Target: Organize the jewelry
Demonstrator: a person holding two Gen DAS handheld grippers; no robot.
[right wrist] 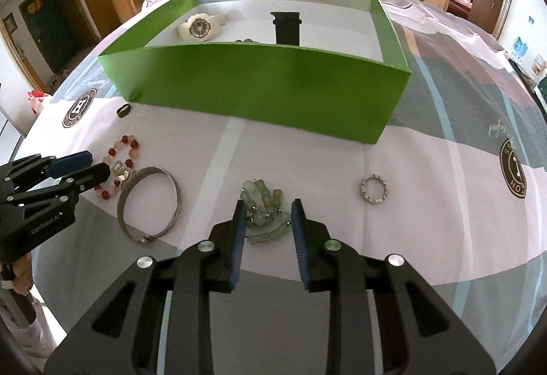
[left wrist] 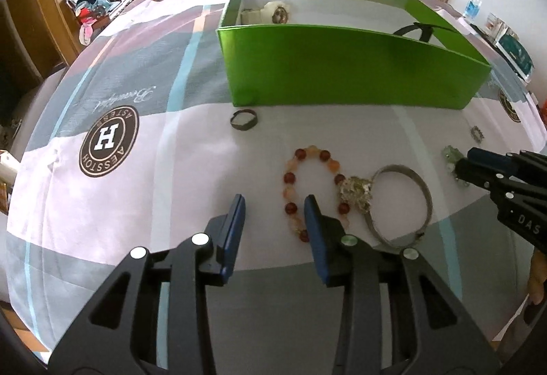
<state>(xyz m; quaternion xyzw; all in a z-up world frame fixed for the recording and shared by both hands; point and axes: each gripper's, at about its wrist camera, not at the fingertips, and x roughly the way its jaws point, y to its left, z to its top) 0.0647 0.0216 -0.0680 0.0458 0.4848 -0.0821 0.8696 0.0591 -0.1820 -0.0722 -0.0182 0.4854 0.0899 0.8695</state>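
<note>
- Our right tool (right wrist: 267, 219) stood apart, straddling the green bead bracelet (right wrist: 265, 216).
- Our left tool (left wrist: 274, 214) gaped beside the red bead bracelet (left wrist: 309, 190).

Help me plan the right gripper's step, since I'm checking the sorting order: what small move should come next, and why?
Probably lower the right gripper a little and close on the pale green bead bracelet. Its jaws stand open on either side of the bunched beads, which lie on the cloth, still outside the green box. The left gripper is open by the red bead bracelet, clear of this grasp.
</note>
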